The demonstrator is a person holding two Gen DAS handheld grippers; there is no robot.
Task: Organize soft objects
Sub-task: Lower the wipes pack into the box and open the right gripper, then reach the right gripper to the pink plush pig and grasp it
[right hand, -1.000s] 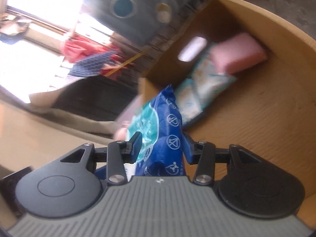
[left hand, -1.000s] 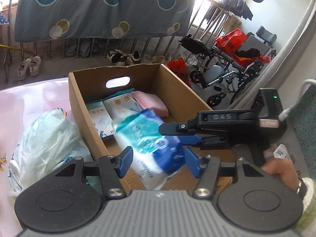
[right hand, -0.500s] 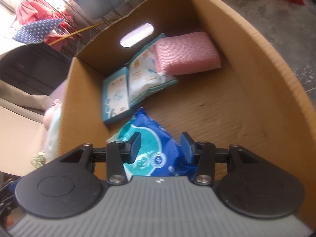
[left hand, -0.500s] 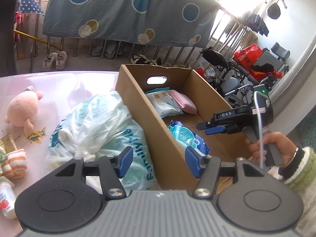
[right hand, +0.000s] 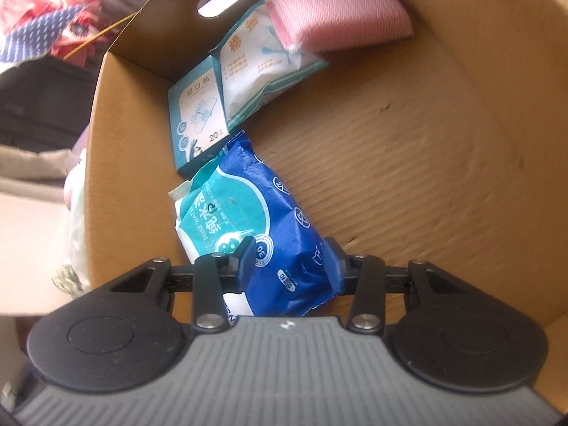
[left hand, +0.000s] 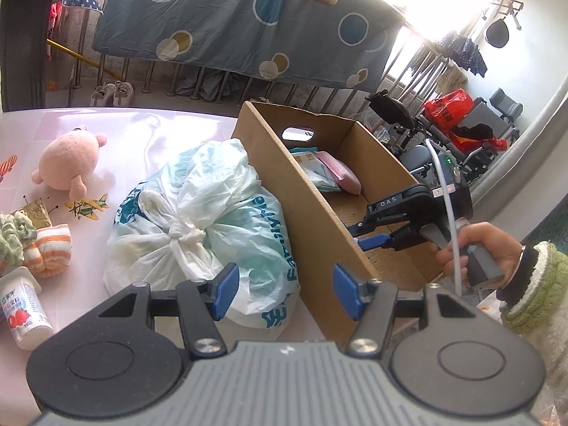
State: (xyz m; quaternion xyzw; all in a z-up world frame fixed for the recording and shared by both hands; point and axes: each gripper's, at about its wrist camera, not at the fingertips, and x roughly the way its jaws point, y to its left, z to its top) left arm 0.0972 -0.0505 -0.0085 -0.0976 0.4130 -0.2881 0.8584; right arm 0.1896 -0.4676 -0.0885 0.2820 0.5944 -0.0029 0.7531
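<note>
Wipes pack (right hand: pixel 248 220) is down on the floor of the box (right hand: pixel 443 149) now, lying along the left wall in the right wrist view, its far end just touching the small teal carton (right hand: pixel 197 117). Right gripper (right hand: pixel 289 261) is tipped down into the box with the near end of the pack sitting between its fingers. The jaws have just been closing in a bit, and both pads look to be against the blue wrapper, so I'd call it a pinch on the pack, though the contact on the right pad is hard to read. Further back in the box there's a white-and-teal pouch (right hand: pixel 262 71) with a pink pad (right hand: pixel 337 14) lying partly over it, up by the end wall with the handle cutout.

Left gripper (left hand: pixel 280 293) is outside the box, jaws spread with nothing between them. One finger sits over the knotted plastic bag (left hand: pixel 198 227), the other over the box's near wall (left hand: pixel 301 213). The bag is right up against that wall on the pink table (left hand: pixel 117 124). Off to the left: a pink plush (left hand: pixel 69 163), a striped orange cloth (left hand: pixel 53 248), something green and frilly (left hand: pixel 14 238), and a yogurt cup (left hand: pixel 23 309). From this side you can also see a hand (left hand: pixel 486 248) in a green sleeve holding the right gripper over the box.
</note>
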